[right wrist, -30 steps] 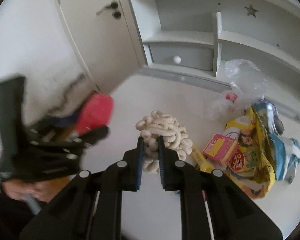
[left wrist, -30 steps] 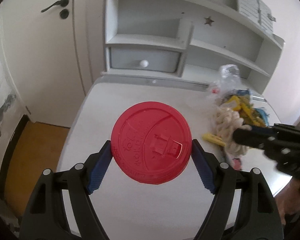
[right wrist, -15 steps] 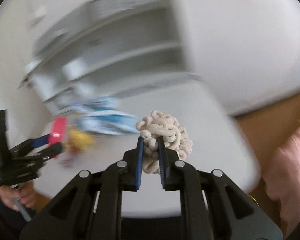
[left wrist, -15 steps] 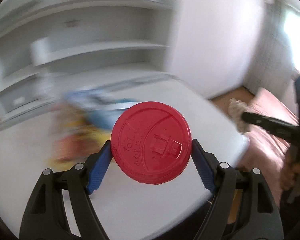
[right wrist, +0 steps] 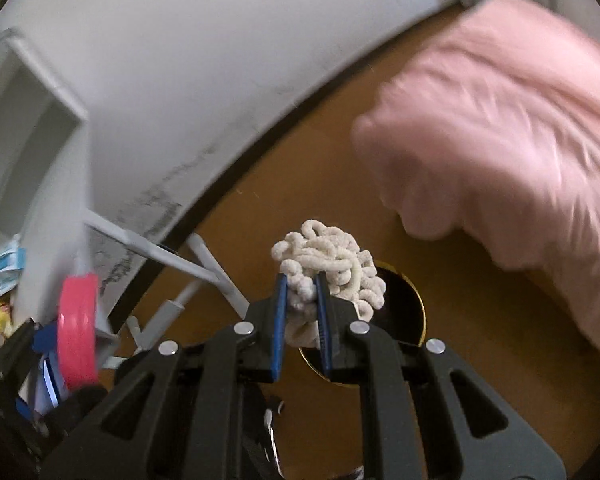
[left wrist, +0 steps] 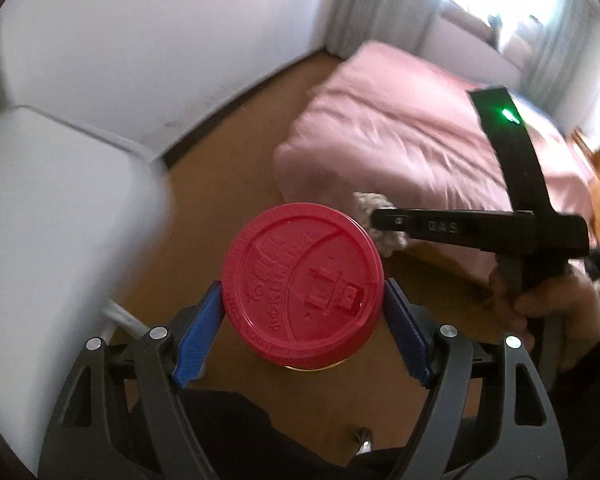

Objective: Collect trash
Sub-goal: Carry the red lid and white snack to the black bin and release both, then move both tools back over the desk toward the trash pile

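Note:
My left gripper (left wrist: 302,304) is shut on a red plastic cup lid (left wrist: 302,284), held flat-on to its camera above the wooden floor. The lid also shows edge-on in the right wrist view (right wrist: 78,328). My right gripper (right wrist: 302,300) is shut on a cream tangled rope bundle (right wrist: 332,264) and holds it above a round bin with a gold rim (right wrist: 414,300) and a dark inside. In the left wrist view the right gripper (left wrist: 384,220) sits right of the lid with the bundle (left wrist: 370,202) at its tip. A sliver of gold rim (left wrist: 312,367) shows under the lid.
A pink bed (left wrist: 400,128) (right wrist: 520,120) stands to the right over the brown wooden floor (right wrist: 480,320). The white table edge (left wrist: 60,208) is on the left. Its white legs (right wrist: 204,260) and remaining wrappers (right wrist: 0,272) show at left. A white wall lies behind.
Both grippers have swung away from the table to the right and down, still holding the lid and the rope bundle. The view now shows floor, bed and bin instead of the table.

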`<state>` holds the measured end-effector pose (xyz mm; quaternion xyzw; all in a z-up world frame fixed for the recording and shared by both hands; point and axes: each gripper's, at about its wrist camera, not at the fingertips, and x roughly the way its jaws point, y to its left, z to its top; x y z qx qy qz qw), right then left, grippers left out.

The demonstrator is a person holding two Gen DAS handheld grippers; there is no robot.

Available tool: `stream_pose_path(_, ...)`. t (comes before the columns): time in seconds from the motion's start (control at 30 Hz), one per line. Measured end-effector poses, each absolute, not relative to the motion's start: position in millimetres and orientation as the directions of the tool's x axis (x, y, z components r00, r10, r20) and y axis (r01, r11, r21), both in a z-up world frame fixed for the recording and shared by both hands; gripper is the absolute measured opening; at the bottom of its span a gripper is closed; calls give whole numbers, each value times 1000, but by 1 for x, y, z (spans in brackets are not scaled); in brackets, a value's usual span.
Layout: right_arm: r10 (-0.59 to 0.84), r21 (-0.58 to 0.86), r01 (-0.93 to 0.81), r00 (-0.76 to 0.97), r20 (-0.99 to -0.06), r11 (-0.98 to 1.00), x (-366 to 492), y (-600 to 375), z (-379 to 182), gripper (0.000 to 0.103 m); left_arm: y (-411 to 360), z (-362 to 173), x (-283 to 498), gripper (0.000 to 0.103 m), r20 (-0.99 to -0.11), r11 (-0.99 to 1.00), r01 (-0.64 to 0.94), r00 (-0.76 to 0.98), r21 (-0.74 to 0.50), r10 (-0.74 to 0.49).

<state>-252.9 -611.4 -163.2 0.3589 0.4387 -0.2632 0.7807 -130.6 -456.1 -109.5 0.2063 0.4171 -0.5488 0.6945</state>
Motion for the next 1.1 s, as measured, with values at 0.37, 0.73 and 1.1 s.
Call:
stream_pose_path(0.37,44,352,777,388,-921,521,-268,-638,-256,15,-515,-212,-123,77,-898,295,937,-40,-186,-439)
stream_pose_path(0.73,17,378,769,432,-902,516,-270,-643,-239,62,-531,-209,-120,89,-893,282,946,-18,-161,-450)
stream_pose_path(1.1,-140,295,768,444,-885,569,-272,-627,-168,67,-496,-141,-134,91,-849,237,954,-31,-182,-527)
